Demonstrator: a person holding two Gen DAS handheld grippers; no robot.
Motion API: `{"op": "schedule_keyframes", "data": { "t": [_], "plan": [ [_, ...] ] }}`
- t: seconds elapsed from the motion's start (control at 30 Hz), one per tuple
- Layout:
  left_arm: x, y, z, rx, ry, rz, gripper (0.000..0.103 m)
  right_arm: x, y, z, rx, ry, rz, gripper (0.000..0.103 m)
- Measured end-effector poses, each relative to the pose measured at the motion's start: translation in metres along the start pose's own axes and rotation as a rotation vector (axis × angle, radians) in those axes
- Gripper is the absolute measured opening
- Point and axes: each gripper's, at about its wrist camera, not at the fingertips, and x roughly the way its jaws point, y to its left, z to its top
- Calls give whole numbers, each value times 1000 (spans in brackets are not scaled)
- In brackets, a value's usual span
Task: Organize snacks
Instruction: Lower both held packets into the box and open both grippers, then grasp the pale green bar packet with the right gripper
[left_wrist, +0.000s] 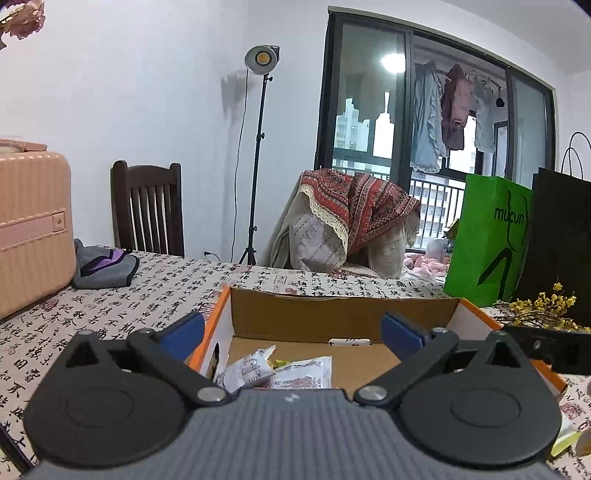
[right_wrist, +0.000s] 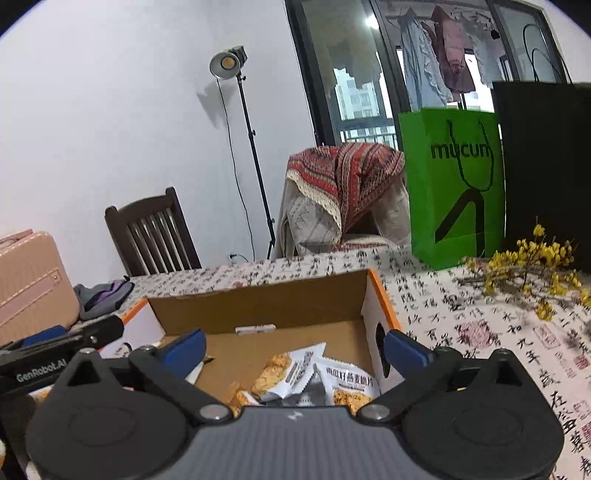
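An open cardboard box (left_wrist: 332, 314) with orange rims sits on the table; it also shows in the right wrist view (right_wrist: 258, 310). Several white snack packets (left_wrist: 280, 371) lie on its floor, seen in the right wrist view (right_wrist: 295, 373) with oat-crisp pictures. My left gripper (left_wrist: 293, 334) is open and empty, its blue pads above the box's near side. My right gripper (right_wrist: 295, 349) is open and empty, also over the box, its right pad near the box's right wall. The left gripper's body (right_wrist: 55, 350) shows at the left of the right wrist view.
A calligraphy-print tablecloth (left_wrist: 147, 295) covers the table. A pink suitcase (left_wrist: 29, 229) and grey cloth (left_wrist: 103, 267) lie at the left. A green bag (right_wrist: 454, 184), a black bag (right_wrist: 546, 166) and yellow dried flowers (right_wrist: 528, 266) stand at the right. Chairs stand behind.
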Motion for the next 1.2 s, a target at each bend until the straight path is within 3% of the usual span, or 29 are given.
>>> {"op": "schedule_keyframes", "data": {
  "t": [0.2,0.37,0.6,0.93,1.2],
  "plan": [
    [-18,2,13,-40,3,-41,103,-39,-7,12,20,-73,7,103],
    [-28,1,19,-45,46,-60,103,-68,-28,9,11,-88,-50,103],
    [-39,17,18,-81,155,-83,103,-88,-81,-5,40,-17,-143,103],
    [-69,52,3,-58,195,-40,103,-71,-130,-36,9,160,-245,101],
    [-82,78,-13,-85,226,-12,103,-41,-115,-40,-44,240,-167,97]
  ]
}}
